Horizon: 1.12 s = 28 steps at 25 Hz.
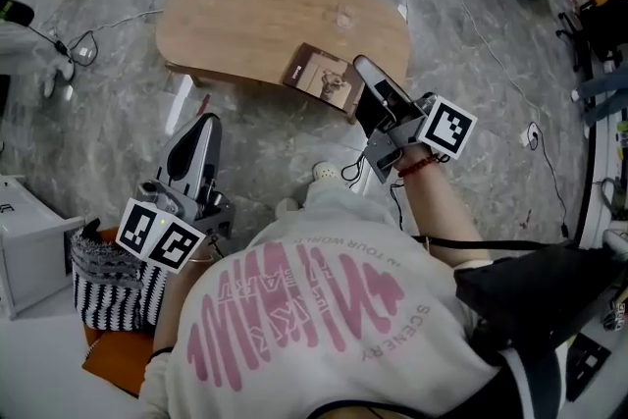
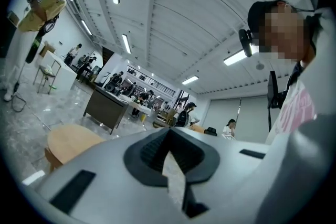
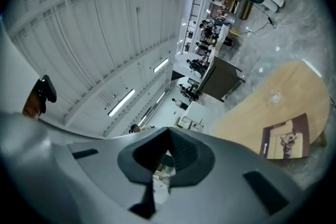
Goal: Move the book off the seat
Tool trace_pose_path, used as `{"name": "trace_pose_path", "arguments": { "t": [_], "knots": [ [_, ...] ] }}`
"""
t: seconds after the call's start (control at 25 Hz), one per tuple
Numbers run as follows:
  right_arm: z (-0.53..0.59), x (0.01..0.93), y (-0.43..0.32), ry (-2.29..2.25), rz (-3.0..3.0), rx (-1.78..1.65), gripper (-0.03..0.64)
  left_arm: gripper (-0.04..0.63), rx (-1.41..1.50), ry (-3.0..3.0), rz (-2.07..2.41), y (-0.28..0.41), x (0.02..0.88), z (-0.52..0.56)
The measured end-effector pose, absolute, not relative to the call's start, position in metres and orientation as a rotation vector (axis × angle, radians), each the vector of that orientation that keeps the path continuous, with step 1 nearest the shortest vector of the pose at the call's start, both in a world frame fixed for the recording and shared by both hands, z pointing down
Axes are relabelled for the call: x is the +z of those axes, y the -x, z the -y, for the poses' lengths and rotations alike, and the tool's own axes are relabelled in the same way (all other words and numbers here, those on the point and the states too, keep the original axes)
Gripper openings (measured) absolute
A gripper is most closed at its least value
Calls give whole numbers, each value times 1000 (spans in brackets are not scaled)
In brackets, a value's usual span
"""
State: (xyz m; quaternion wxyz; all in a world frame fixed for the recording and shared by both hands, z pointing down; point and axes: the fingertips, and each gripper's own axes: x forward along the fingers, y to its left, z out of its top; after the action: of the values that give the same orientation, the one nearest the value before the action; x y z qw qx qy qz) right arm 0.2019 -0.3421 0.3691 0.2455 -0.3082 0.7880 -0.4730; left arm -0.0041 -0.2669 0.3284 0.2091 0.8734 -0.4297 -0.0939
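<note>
- Grey marbled floor [image 1: 265,152] fills the head view, with a pale oval wooden seat [image 1: 245,15] in the upper middle of the frame.
- On the seat's lower-right edge lies a flat brown-covered book [image 1: 324,77]. In the right gripper view it shows at the right of the frame [image 3: 286,137], clear of the jaws.
- Just right of the book in the head view is the right gripper [image 1: 365,70], its jaws clenched together on nothing.
- At the lower left, well apart from the book, the left gripper [image 1: 201,128] is likewise clenched and empty.
- Further lower left, a black-and-white striped woven basket [image 1: 113,285] stands beside a white box [image 1: 29,250].
</note>
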Motion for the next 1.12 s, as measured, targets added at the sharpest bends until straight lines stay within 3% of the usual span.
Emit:
{"name": "trace_pose_path", "arguments": {
  "t": [0.28,1.12],
  "knots": [
    [304,334,-169,789,-2354,-1116,12,9,-294,-2501,1118,-2,307,256],
    [271,367,-138,739,-2518,-1156,11,9,-249,-2524,1133,8,307,235]
  ]
}}
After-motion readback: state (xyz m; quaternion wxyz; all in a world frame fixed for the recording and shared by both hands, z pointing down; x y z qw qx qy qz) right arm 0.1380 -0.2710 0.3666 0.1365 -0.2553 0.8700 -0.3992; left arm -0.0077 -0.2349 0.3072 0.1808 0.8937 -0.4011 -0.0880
